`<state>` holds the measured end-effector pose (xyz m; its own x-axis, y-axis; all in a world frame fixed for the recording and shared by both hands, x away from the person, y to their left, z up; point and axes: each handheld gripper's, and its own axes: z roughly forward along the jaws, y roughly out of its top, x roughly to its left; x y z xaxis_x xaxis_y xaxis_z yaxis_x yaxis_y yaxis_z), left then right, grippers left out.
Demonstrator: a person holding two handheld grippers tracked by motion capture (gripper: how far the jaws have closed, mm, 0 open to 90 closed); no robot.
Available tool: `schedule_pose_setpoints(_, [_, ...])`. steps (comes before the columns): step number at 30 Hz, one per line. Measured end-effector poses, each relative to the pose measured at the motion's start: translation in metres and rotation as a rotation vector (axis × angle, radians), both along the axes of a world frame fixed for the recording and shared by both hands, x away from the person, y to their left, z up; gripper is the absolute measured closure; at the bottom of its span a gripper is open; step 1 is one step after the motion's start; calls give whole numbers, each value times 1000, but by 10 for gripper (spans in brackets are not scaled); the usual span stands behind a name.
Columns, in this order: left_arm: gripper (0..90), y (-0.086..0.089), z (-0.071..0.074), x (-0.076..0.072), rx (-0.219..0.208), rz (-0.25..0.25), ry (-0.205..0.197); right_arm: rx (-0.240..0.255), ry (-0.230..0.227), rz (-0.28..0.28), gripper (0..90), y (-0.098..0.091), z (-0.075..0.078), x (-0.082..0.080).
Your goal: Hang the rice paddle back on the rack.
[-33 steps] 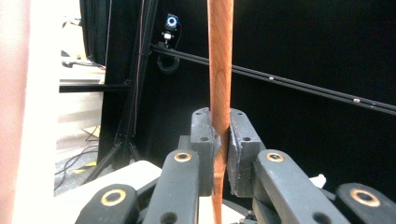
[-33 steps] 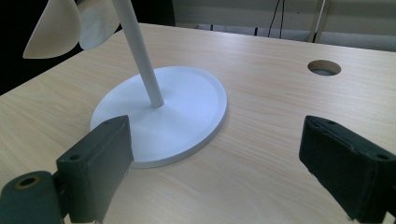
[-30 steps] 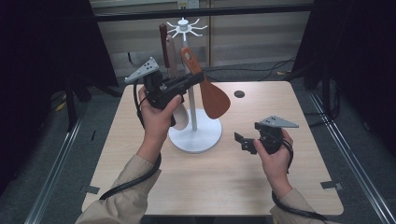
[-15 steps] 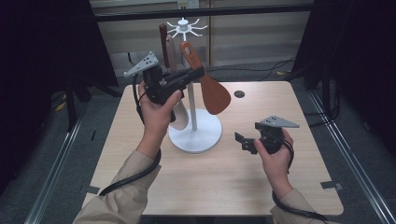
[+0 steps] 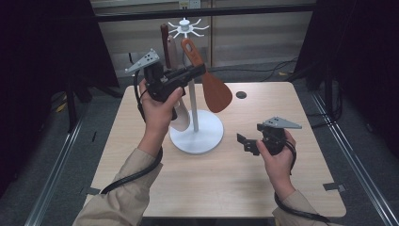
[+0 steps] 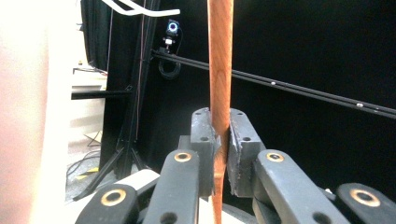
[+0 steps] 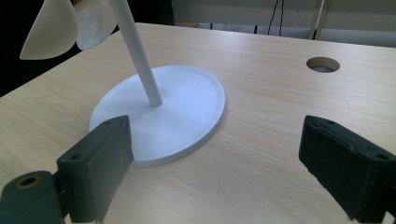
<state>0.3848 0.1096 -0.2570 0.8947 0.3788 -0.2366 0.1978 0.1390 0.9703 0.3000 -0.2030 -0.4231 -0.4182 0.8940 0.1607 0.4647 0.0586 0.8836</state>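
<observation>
left gripper [image 5: 195, 73] raised spatula [image 5: 214, 89] slightly | clamped on handle, unhooking from rack [image 5: 194, 134] | right gripper [image 5: 244, 142] agape, idle

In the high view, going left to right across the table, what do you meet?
Left tool shut on the brown spatula's handle, white stand pole, brown spatula, small round hole in the table, right tool.
</observation>
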Motion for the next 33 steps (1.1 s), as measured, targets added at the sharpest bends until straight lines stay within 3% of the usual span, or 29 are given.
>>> schedule_pose_setpoints(25, [826, 1, -2, 15, -25, 11, 38, 2, 1, 6, 95, 0, 0, 0])
schedule_pose_setpoints(30, [825, 1, -7, 17, -41, 13, 61, 3, 0, 5, 95, -1, 1, 0])
schedule_pose_setpoints(33, [820, 3, -11, 18, -48, 24, 55, 4, 0, 5, 95, -1, 1, 0])
